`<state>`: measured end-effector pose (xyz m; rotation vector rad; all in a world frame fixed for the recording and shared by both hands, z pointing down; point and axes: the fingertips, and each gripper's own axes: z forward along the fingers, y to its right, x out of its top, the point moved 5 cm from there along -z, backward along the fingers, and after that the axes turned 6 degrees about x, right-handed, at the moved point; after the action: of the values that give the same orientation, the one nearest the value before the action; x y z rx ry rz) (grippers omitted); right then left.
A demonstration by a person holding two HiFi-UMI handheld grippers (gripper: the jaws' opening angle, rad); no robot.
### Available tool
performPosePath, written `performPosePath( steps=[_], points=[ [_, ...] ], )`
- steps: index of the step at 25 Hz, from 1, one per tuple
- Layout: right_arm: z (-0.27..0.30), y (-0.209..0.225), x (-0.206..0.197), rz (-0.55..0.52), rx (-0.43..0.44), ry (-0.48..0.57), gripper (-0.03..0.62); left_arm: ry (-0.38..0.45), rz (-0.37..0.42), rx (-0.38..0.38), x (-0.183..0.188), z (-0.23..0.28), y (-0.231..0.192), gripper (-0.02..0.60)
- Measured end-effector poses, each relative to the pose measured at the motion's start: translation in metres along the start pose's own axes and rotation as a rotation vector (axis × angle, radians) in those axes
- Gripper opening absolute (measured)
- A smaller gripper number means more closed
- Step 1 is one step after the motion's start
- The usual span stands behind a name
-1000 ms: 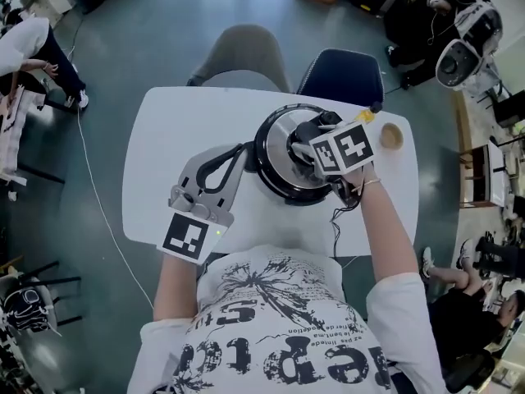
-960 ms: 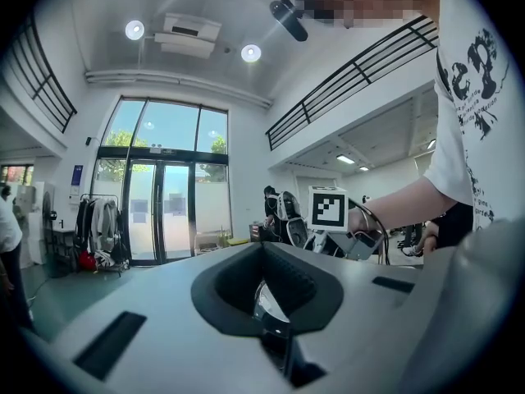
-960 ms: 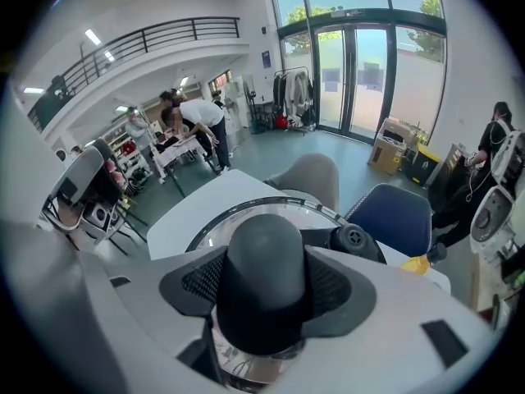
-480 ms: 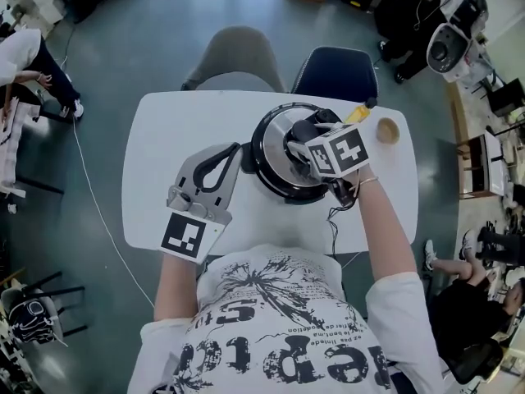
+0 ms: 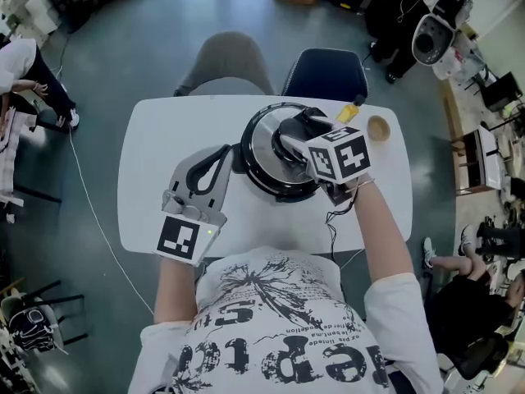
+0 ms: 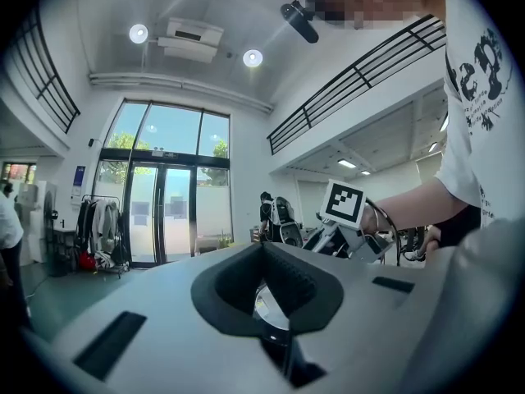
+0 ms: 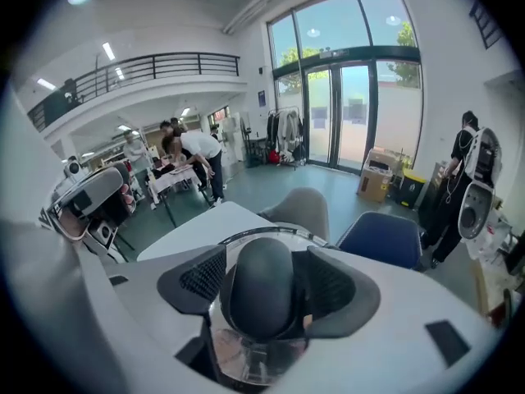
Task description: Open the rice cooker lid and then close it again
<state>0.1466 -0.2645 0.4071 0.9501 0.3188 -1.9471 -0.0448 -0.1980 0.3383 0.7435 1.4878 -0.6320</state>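
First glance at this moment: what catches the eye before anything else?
The shiny rice cooker in the middle of the white table stands out first. The right hand-held gripper reaches down onto it, its jaws opening with the lid's black knob between them. The left hand-held gripper lies level at the cooker's left side, jaws together.
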Motion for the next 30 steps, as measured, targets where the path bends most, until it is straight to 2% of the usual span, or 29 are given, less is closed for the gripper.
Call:
performPosePath(
  steps=[4,10,14,23,26,30],
  points=[
    [-0.032,-0.003,-0.001,-0.029,-0.045,0.149,0.191,0.001,0.007,0.010,0.006,0.001,0.012,0.012],
    [-0.080,0.002,-0.012,-0.047,-0.079,0.412,0.025,0.003,0.023,0.017,0.015,0.007,0.037,0.012],
    [-0.104,0.011,-0.025,-0.039,-0.089,0.535,0.014,0.006,0.038,0.013,0.020,0.012,0.056,0.014],
    [-0.141,0.002,-0.052,-0.165,-0.120,0.730,0.014,-0.015,0.017,0.031,0.023,0.014,0.080,0.012],
    [-0.150,-0.003,-0.058,-0.186,-0.138,0.764,0.012,-0.024,0.019,0.054,0.023,0.011,0.084,0.012],
    [-0.154,-0.003,-0.058,-0.211,-0.129,0.753,0.012,-0.038,0.021,0.078,0.023,0.015,0.086,0.012]
  ],
)
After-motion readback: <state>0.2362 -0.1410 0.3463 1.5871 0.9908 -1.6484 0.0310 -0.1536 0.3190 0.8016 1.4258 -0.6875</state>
